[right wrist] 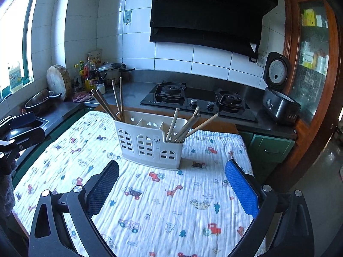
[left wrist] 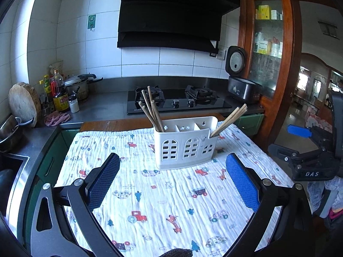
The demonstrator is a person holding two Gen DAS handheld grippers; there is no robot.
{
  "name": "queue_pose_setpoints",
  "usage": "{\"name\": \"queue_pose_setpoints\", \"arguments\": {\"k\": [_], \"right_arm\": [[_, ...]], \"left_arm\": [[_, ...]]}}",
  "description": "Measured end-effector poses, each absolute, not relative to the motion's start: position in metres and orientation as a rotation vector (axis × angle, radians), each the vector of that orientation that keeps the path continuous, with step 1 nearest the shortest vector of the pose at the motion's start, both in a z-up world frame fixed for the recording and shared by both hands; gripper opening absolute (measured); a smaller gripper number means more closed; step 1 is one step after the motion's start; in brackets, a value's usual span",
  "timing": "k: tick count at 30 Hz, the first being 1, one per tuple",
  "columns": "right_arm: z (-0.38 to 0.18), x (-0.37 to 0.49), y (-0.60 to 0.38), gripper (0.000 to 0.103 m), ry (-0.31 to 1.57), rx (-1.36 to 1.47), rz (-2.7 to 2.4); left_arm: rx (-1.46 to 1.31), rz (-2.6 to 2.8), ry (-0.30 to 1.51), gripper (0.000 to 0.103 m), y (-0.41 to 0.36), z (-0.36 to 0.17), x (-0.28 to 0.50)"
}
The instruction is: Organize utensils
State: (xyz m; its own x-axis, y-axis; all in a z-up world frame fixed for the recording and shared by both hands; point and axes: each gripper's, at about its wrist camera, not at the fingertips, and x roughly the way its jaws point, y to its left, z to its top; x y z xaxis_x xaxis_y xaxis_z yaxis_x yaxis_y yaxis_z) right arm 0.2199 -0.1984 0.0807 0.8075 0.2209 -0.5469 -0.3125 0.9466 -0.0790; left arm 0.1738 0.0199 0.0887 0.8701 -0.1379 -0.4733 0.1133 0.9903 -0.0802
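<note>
Both my left hand-held gripper (left wrist: 172, 190) and right hand-held gripper (right wrist: 171, 189) gape empty, facing the white utensil caddy (right wrist: 150, 143) on the cloth-covered worktop (right wrist: 160, 214) — chopsticks (right wrist: 113, 102) lean sorted in its two end compartments, middle one apparently bare.

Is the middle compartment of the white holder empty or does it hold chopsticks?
Empty. In the white holder, chopsticks stand only in the two end compartments; the middle one shows bare walls.
</note>
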Motion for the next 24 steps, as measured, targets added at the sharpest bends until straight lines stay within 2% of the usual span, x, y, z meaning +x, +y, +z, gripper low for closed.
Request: {"name": "queue_pose_setpoints", "arguments": {"k": [24], "right_arm": [[0.028,0.177,-0.220,0.096,0.600,-0.059,0.229]], "left_arm": [[-0.072,-0.083,0.545,0.098,0.021,0.044,0.132]]}}
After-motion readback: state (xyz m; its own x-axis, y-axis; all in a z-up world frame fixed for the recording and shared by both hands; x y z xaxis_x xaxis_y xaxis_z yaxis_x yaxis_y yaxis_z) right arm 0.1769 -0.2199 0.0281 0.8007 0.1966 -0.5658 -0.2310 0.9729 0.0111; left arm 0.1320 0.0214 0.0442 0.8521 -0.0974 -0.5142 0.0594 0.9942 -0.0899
